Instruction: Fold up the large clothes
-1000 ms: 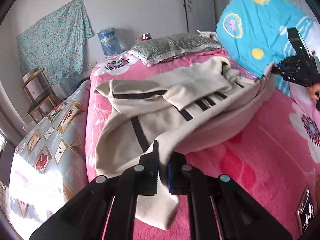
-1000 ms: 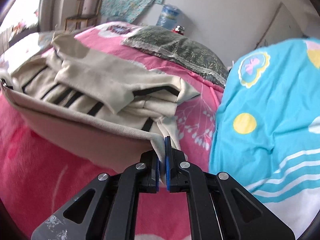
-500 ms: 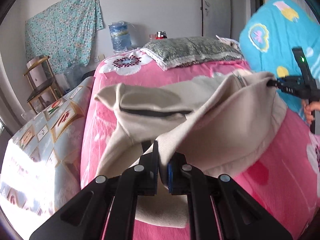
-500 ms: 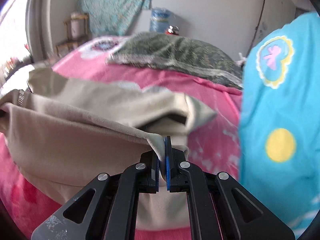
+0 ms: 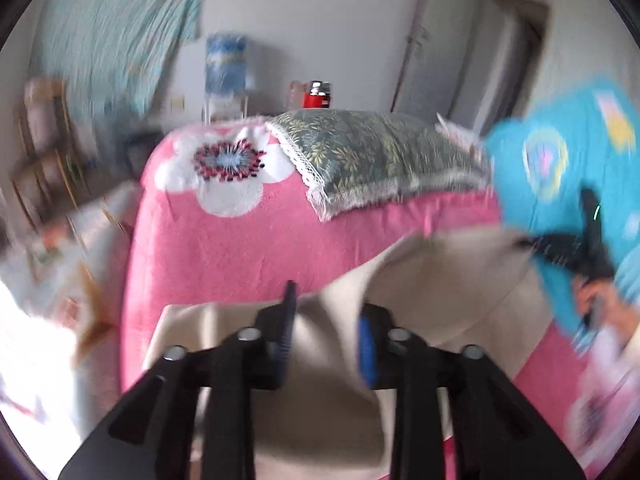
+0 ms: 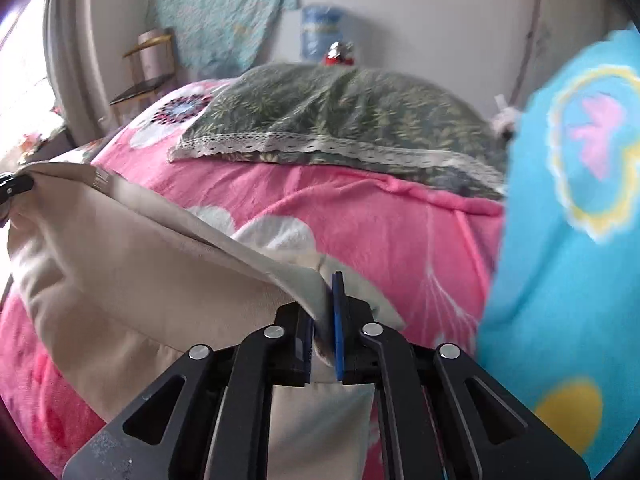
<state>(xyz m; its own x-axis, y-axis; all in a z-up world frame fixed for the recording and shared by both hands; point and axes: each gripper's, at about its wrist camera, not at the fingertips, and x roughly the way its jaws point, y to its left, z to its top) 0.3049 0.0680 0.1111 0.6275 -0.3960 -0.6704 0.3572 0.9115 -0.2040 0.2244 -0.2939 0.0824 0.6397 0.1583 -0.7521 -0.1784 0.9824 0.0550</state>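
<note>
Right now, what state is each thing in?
Beige garment: folded over, lying on the pink blanket.
Left claw: opening, garment edge between the fingers, pads clear.
Right claw: opening, corner of garment between its pads.
Green pillow: flat at the bed's head.

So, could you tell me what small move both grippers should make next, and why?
Probably finish letting go and draw back. The left gripper is opening, its pads already clear of the beige garment; the right gripper is just opening with the hem between its pads. The fold lies on the pink blanket.
</note>
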